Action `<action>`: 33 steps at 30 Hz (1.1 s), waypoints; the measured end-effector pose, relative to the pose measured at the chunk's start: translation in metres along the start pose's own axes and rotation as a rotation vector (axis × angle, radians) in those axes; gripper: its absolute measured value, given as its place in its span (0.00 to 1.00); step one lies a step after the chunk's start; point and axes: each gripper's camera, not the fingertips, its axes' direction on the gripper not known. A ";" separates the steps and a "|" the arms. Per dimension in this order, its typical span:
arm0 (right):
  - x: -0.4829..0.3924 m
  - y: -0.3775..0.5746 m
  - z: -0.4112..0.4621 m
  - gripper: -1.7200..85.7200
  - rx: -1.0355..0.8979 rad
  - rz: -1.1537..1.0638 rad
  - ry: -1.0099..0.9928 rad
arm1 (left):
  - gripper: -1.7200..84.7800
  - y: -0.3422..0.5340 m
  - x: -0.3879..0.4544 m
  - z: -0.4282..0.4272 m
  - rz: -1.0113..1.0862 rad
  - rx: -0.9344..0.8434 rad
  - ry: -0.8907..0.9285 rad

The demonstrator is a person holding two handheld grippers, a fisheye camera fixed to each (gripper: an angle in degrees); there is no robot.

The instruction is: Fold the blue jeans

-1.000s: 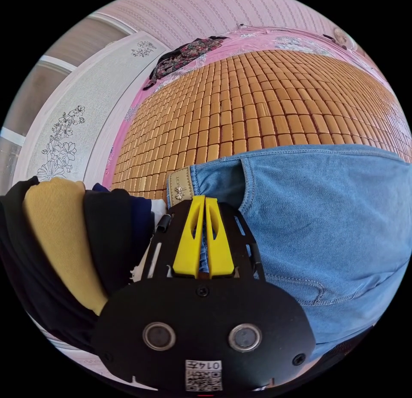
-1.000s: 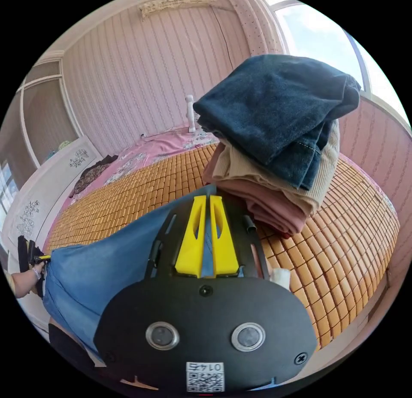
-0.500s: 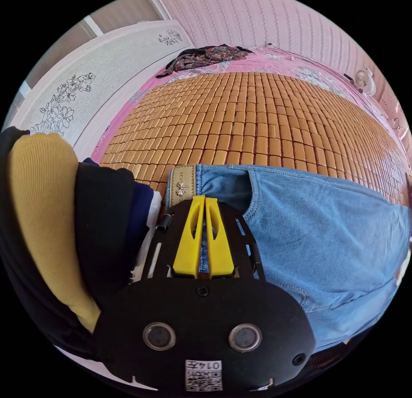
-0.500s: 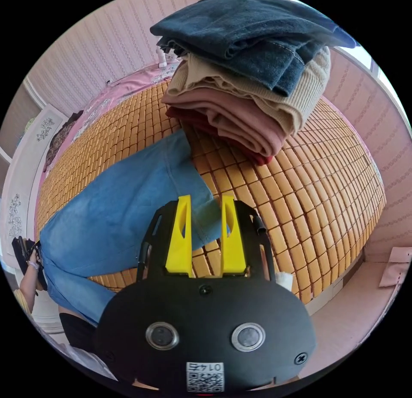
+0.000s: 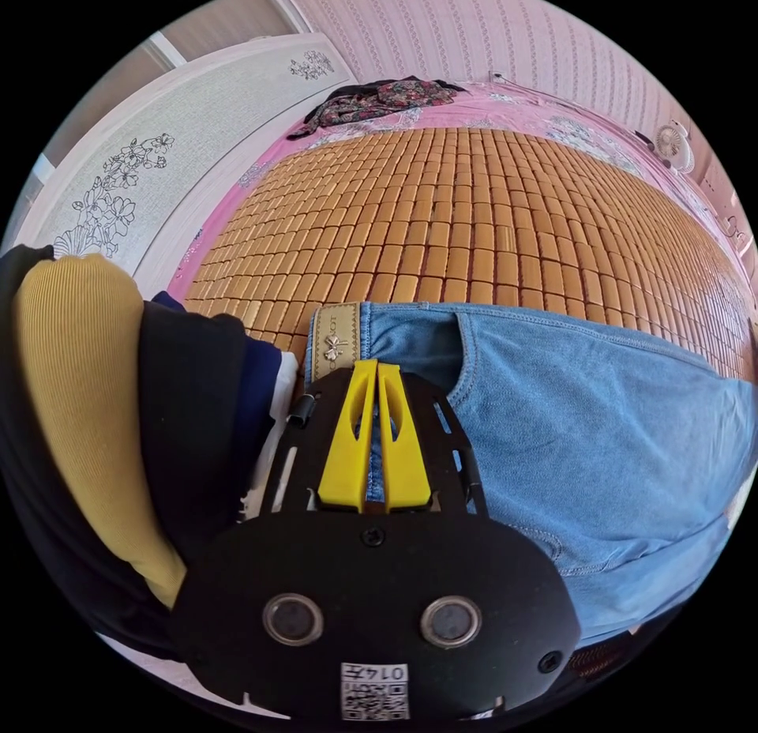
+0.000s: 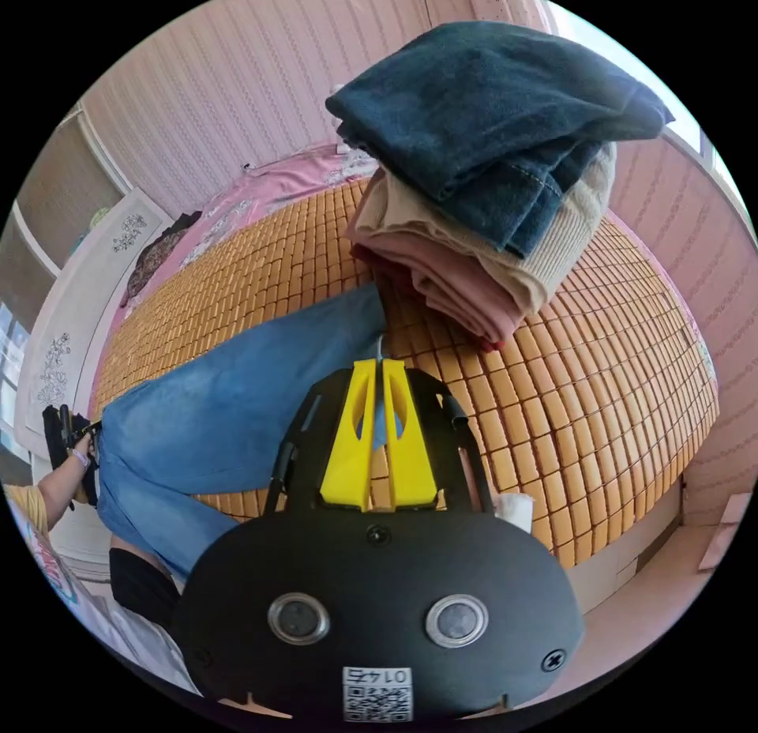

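The light blue jeans [image 5: 600, 433] lie stretched flat on a bamboo mat [image 5: 474, 212]. My left gripper [image 5: 377, 367] is shut on their waistband, just beside the tan leather patch [image 5: 333, 346]. In the right gripper view the jeans [image 6: 237, 401] run from the waist at the far left to the leg end in the middle. My right gripper [image 6: 382, 365] is shut on that leg end, and blue cloth shows between its yellow jaws. The left gripper [image 6: 67, 437] appears small at the left edge, held by a hand [image 6: 79, 458].
A stack of folded clothes [image 6: 489, 172], topped by dark denim, stands on the mat just beyond the leg end. A dark floral garment [image 5: 379, 97] lies at the mat's far end near a white headboard [image 5: 134, 164]. The person's yellow and black sleeve [image 5: 95, 401] is at the left.
The right gripper, open over the leg end half a second ago, has shut on it again. The right view has tilted. The left gripper keeps its hold on the waistband.
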 end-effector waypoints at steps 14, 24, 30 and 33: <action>-0.007 0.068 -0.025 0.08 -0.027 0.079 0.059 | 0.01 0.008 -0.017 -0.004 -0.060 -0.004 0.109; -0.084 -0.047 0.070 0.13 -0.055 -0.091 0.134 | 0.01 0.025 -0.008 -0.002 -0.089 0.048 0.219; -0.139 -0.079 0.116 0.04 -0.169 -0.392 0.332 | 0.01 0.016 0.032 0.004 0.006 0.005 0.007; -0.150 -0.097 0.131 0.03 -0.171 -0.451 0.400 | 0.01 0.014 0.047 0.007 0.043 0.003 -0.054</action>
